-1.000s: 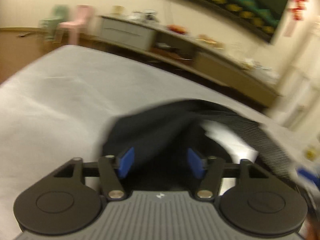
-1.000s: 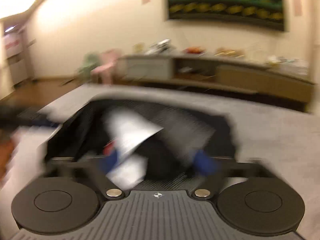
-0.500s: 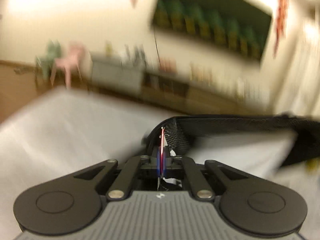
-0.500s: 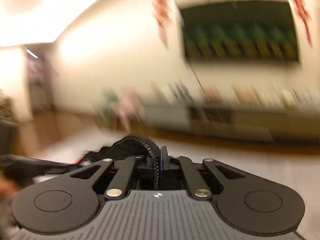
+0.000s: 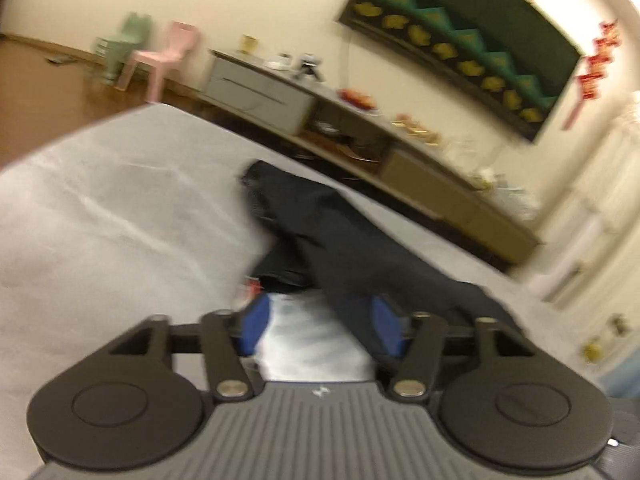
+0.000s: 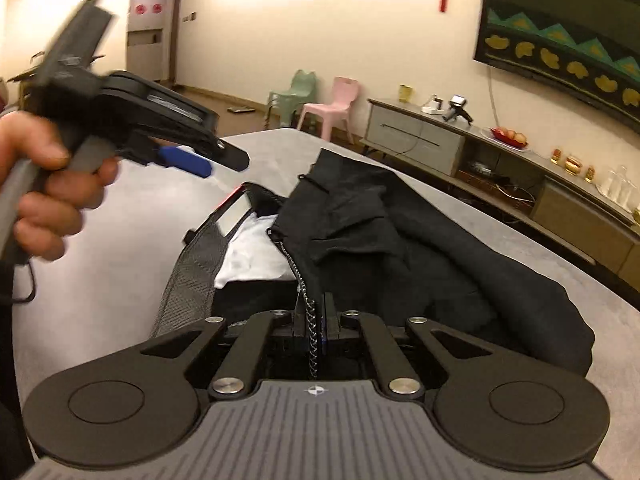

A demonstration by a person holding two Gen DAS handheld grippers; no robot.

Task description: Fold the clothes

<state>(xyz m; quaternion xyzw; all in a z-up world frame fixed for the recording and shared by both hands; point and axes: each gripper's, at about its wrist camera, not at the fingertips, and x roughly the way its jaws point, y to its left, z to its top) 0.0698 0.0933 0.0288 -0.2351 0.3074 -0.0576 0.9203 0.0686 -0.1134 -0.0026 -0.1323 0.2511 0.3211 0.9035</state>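
Right gripper (image 6: pixel 316 320): jaws closed tight on the corded edge of the black garment (image 6: pixel 400 248), the speckled cord (image 6: pixel 310 320) running down between the pads. Left gripper (image 5: pixel 320 324): jaws have just been opening and stand apart; white lining and a dark fold lie between the blue pads (image 5: pixel 256 324), but we see no pad pressing on cloth, so we read it as holding nothing. In the right wrist view it hangs above the bed, clear of the cloth, with the person's hand (image 6: pixel 44 188) on its handle.

The garment lies crumpled on the grey bed (image 6: pixel 120 260), its mesh lining (image 6: pixel 188 272) and white inner panel (image 6: pixel 252 256) turned up on the left side, the bulk heaped to the right.

Our judgement: the step is spreading the garment before any fold. To do it well, we keep the right grip firm on the edge, have the left take the opposite corner near the mesh, then draw both apart, low over the bed, so the layers flatten.

Beyond the bed: low sideboard (image 6: pixel 460 148), pink chair (image 6: pixel 332 108).
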